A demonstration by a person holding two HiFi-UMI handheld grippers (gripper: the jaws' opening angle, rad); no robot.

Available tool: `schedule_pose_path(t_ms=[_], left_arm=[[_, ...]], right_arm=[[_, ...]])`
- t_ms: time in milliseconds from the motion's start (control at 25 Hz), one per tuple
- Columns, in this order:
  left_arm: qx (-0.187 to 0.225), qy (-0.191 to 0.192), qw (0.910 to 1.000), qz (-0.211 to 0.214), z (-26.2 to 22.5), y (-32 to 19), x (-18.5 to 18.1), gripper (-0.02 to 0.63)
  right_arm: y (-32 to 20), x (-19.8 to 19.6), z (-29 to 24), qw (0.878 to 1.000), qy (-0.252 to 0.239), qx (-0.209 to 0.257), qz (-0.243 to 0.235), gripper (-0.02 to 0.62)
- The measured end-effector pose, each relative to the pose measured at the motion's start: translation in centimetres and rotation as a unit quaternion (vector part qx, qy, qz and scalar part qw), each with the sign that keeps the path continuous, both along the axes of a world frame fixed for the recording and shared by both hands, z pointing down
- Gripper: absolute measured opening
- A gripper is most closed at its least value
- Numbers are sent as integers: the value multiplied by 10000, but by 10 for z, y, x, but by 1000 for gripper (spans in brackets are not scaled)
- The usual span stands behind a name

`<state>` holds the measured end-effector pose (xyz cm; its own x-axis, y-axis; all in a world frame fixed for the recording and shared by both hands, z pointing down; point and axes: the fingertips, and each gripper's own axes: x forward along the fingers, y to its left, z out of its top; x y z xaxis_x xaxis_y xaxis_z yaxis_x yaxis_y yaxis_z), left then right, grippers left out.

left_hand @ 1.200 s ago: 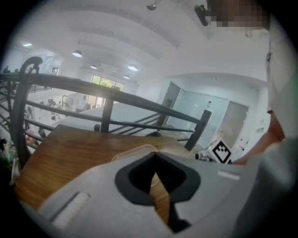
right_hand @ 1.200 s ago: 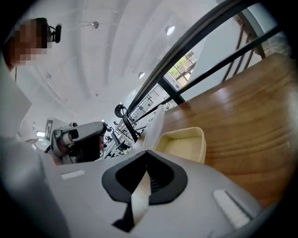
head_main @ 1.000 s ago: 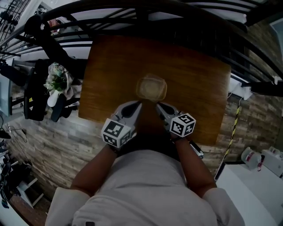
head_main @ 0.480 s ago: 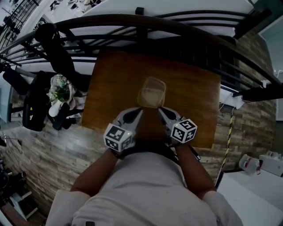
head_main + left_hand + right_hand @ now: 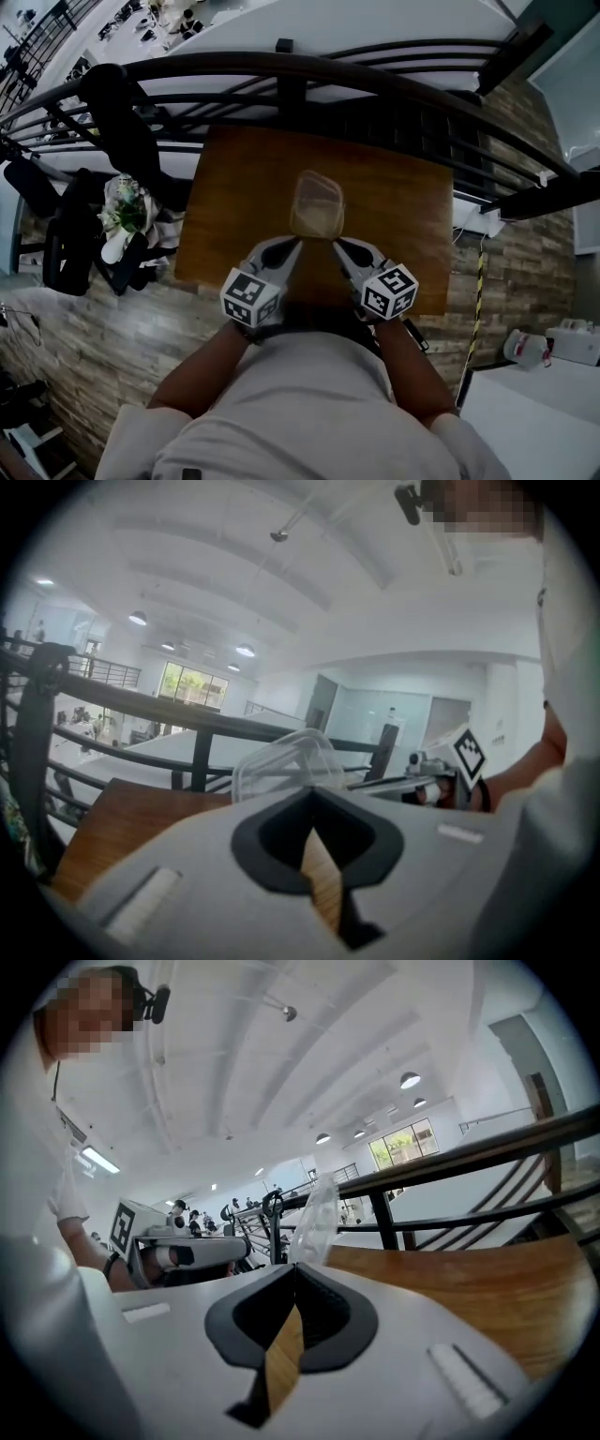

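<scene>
The left tongs (image 5: 291, 247) and right tongs (image 5: 338, 246) each pinch the near rim of the clear container (image 5: 316, 204), which is tilted up just beyond their tips above the table (image 5: 234, 187). An uneven pull could flex that thin rim loose, dropping it toward the railing (image 5: 281, 70).

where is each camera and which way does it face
Head view: on the person's head, looking steeply down at the wooden table; arms, left gripper and right gripper show.
Left gripper view: rides the left gripper, looking along its jaws, shut on the clear container; torso at right.
Right gripper view: rides the right gripper, looking along its jaws toward the railing; torso at left.
Shared: both gripper views show the clear container and the other gripper.
</scene>
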<state>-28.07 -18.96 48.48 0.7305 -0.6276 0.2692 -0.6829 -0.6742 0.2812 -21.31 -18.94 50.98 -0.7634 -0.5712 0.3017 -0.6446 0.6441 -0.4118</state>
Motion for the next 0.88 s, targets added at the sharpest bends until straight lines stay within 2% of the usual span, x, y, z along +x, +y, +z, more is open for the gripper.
schedule_pose_path(t_ms=[240, 640, 880], left_arm=[[15, 17, 10000, 45, -2, 15, 14, 3], [99, -110, 9999, -63, -11, 60, 81, 3], [102, -183, 9992, -329, -18, 102, 114, 3]], right_arm=[[17, 18, -9, 9997, 164, 206, 11, 6], [64, 90, -25, 9993, 73, 378, -27, 6], [111, 126, -35, 9988, -36, 458, -193, 6]])
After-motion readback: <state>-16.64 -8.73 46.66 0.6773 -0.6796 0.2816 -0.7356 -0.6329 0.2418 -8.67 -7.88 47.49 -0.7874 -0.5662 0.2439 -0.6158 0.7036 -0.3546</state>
